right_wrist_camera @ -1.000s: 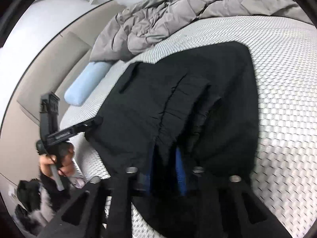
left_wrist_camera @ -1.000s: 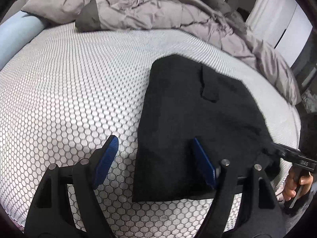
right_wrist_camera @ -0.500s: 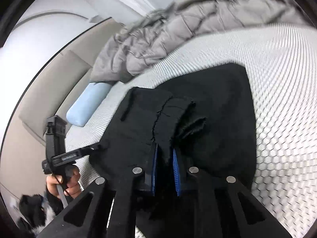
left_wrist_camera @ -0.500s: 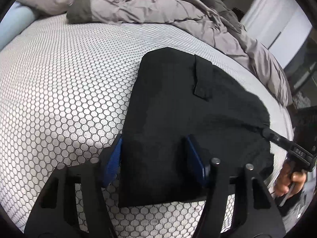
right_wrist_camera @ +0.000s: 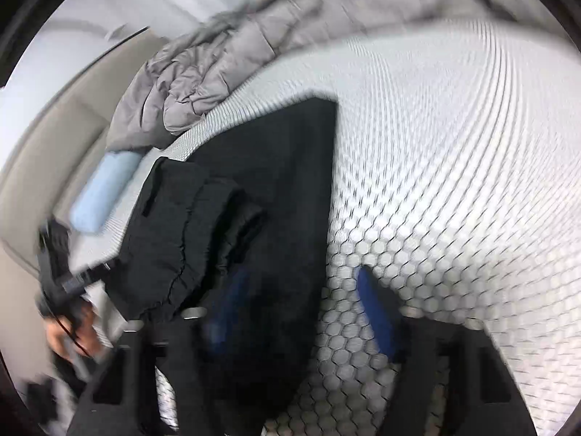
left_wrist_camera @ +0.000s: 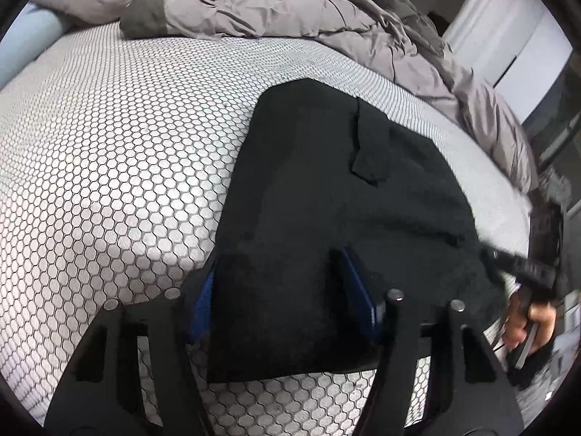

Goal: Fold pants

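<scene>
Honeycomb mattress [left_wrist_camera: 109, 163], black pants [left_wrist_camera: 326, 218] folded, left gripper [left_wrist_camera: 283, 298] & right gripper [right_wrist_camera: 301, 309] both wide apart, empty, no legible text

A home bedroom: bare honeycomb-patterned mattress [left_wrist_camera: 127, 152], rumpled grey duvet [left_wrist_camera: 276, 3] (unmade), pale blue pillow [right_wrist_camera: 103, 192].

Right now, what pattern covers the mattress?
White mattress with a black honeycomb pattern, clearest in the left wrist view.
</scene>
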The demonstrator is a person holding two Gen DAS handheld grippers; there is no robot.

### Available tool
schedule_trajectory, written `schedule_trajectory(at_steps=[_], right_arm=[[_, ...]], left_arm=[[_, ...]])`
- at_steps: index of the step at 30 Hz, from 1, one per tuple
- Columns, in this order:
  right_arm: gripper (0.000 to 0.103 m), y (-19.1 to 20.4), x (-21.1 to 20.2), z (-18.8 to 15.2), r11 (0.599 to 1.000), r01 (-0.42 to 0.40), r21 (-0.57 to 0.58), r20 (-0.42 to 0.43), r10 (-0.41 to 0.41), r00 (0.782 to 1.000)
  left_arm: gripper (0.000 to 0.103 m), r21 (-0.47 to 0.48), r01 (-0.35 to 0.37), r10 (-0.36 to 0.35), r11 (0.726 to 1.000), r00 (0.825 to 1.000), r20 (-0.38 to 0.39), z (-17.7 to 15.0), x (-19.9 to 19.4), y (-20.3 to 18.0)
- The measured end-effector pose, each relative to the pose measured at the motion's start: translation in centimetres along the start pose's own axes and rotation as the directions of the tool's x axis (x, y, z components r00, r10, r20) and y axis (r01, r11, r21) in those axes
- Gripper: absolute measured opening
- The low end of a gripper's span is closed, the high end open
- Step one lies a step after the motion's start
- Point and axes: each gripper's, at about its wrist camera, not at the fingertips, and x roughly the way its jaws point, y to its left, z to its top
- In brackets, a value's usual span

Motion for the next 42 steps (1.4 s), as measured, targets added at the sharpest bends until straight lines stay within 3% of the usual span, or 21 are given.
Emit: schedule_trajectory(at_steps=[1, 2, 5, 6, 9, 11, 13, 15, 17, 20, 23, 25, 27, 30, 31, 33, 35, 38, 40, 42], right_arm=[[0.019, -0.3, 0.4, 0.4, 0.999, -0.044, 0.014, -0.001, 0.044, 0.999], [0.017, -0.2, 0.6, 0.9, 0.999, -0.046, 0.0, 0.008, 0.046, 0.999], [0.017, 0.6, 1.1, 2.8, 1.0, 0.021, -0.001, 0.089, -0.021, 0.996], [0.02, 0.5, 1.1, 3.4, 0.997, 0.079, 0.011, 0.096, -0.08, 0.992], [0.022, 1.4, 0.2, 3.4, 0.986, 0.166, 0.006, 0.119, -0.166, 0.979], [0.035, 2.7, -1.7, 2.8, 0.982, 0.181, -0.061, 0.163, -0.169, 0.972], [0.061, 4.3, -3.5, 1.7, 0.979, 0.152, -0.136, 0.205, -0.122, 0.971], [0.065, 6.1, -4.3, 0.8, 0.97, 0.119, -0.212, 0.227, -0.069, 0.971], [0.07, 6.9, -3.8, 0.3, 0.965, 0.08, -0.25, 0.203, -0.029, 0.979], [0.07, 6.9, 0.2, 0.2, 0.976, -0.022, -0.216, 0.053, 0.034, 0.998], [0.07, 6.0, 2.9, 0.1, 0.985, -0.091, -0.143, -0.061, 0.083, 0.995], [0.071, 5.8, 3.8, 0.4, 0.984, -0.117, -0.137, -0.073, 0.108, 0.991], [0.071, 5.5, 3.7, 0.0, 0.983, -0.135, -0.122, -0.059, 0.129, 0.99], [0.024, 7.2, 3.2, -0.3, 0.972, -0.073, -0.225, -0.026, 0.069, 0.997], [0.021, 7.7, 2.6, -0.5, 0.964, -0.069, -0.255, -0.006, 0.069, 0.998], [0.021, 8.8, 1.2, -0.9, 0.945, -0.052, -0.322, 0.035, 0.067, 0.997], [0.021, 8.9, 0.5, -1.6, 0.93, 0.015, -0.368, 0.046, 0.002, 0.999], [0.029, 7.7, 3.0, -1.8, 0.923, 0.101, -0.371, -0.01, -0.113, 0.994], [0.033, 7.2, 2.7, -1.9, 0.93, 0.087, -0.358, -0.004, -0.094, 0.996], [0.04, 7.5, 1.5, -1.7, 0.928, 0.09, -0.36, 0.024, -0.087, 0.996]], left_arm=[[0.06, 0.006, -0.001, 0.001, 1.0, 1.0, -0.005, -0.2, -0.1, -0.4], [0.06, 0.02, 0.014, -0.013, 1.0, 1.0, -0.02, -0.5, -0.2, -1.0], [0.06, 0.115, 0.015, -0.011, 0.993, 0.999, -0.034, -1.6, -0.7, -3.3], [0.061, 0.135, -0.004, 0.007, 0.991, 1.0, -0.024, -1.8, -0.9, -3.8], [0.061, 0.138, -0.028, 0.028, 0.99, 1.0, 0.004, -1.7, -1.4, -4.2], [0.061, 0.113, -0.048, 0.043, 0.992, 0.998, 0.043, -1.5, -2.2, -4.1], [0.062, 0.119, -0.071, 0.061, 0.99, 0.994, 0.085, -1.5, -2.8, -4.7], [0.063, 0.157, -0.108, 0.092, 0.982, 0.99, 0.104, -1.9, -2.8, -5.8], [0.066, 0.223, -0.152, 0.129, 0.963, 0.985, 0.113, -2.1, -2.5, -7.1], [0.069, 0.237, -0.203, 0.183, 0.95, 0.978, 0.103, -2.1, -2.1, -7.2], [0.075, 0.215, -0.18, 0.172, 0.96, 0.983, 0.057, -2.3, -1.2, -6.2], [0.076, 0.218, -0.176, 0.169, 0.96, 0.984, 0.05, -2.5, -0.7, -5.7], [0.076, 0.224, -0.176, 0.168, 0.958, 0.984, 0.056, -2.3, -0.3, -5.6], [0.076, 0.222, -0.171, 0.162, 0.96, 0.985, 0.06, -2.2, -0.7, -5.4], [0.076, 0.221, -0.18, 0.168, 0.959, 0.983, 0.074, -1.9, -1.0, -5.3], [0.076, 0.21, -0.194, 0.172, 0.958, 0.978, 0.121, -1.7, -2.1, -5.1], [0.076, 0.189, -0.185, 0.155, 0.965, 0.974, 0.163, -1.5, -3.4, -4.6], [0.076, 0.163, -0.147, 0.108, 0.976, 0.969, 0.222, -1.4, -4.9, -4.4], [0.076, 0.212, -0.111, 0.059, 0.971, 0.97, 0.235, -1.8, -5.4, -5.4], [0.076, 0.306, -0.078, 0.008, 0.949, 0.974, 0.225, -2.6, -5.3, -7.0]])
